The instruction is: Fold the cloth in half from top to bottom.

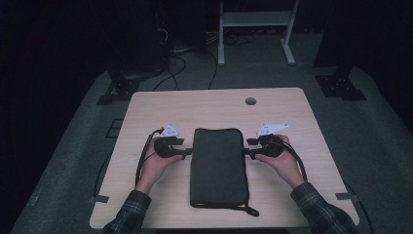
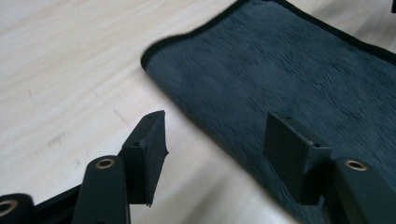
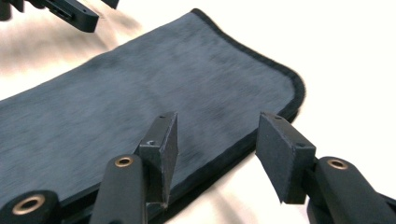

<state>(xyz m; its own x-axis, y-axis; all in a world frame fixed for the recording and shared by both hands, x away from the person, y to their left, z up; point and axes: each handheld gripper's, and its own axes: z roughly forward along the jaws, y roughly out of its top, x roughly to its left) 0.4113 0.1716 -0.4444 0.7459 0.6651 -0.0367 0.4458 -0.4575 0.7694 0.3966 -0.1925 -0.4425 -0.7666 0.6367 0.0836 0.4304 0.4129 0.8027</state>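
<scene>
A dark grey fabric case (image 1: 218, 165) lies lengthwise on the middle of the wooden table (image 1: 146, 107). My left gripper (image 1: 187, 153) is at the case's left edge, near its far end. In the left gripper view, the left gripper (image 2: 217, 135) is open, with one jaw over bare wood and the other over the case (image 2: 280, 60). My right gripper (image 1: 247, 152) is at the opposite edge. It (image 3: 218, 135) is open too and straddles the black-bound edge of the case (image 3: 140, 93). Neither gripper's pads press on the fabric.
A round cable hole (image 1: 250, 101) is in the table's far side. A short strap (image 1: 251, 210) trails from the case's near right corner. A white metal frame (image 1: 255, 19), black stands and cables are on the floor beyond. The left gripper (image 3: 70, 11) shows at the right gripper view's top left.
</scene>
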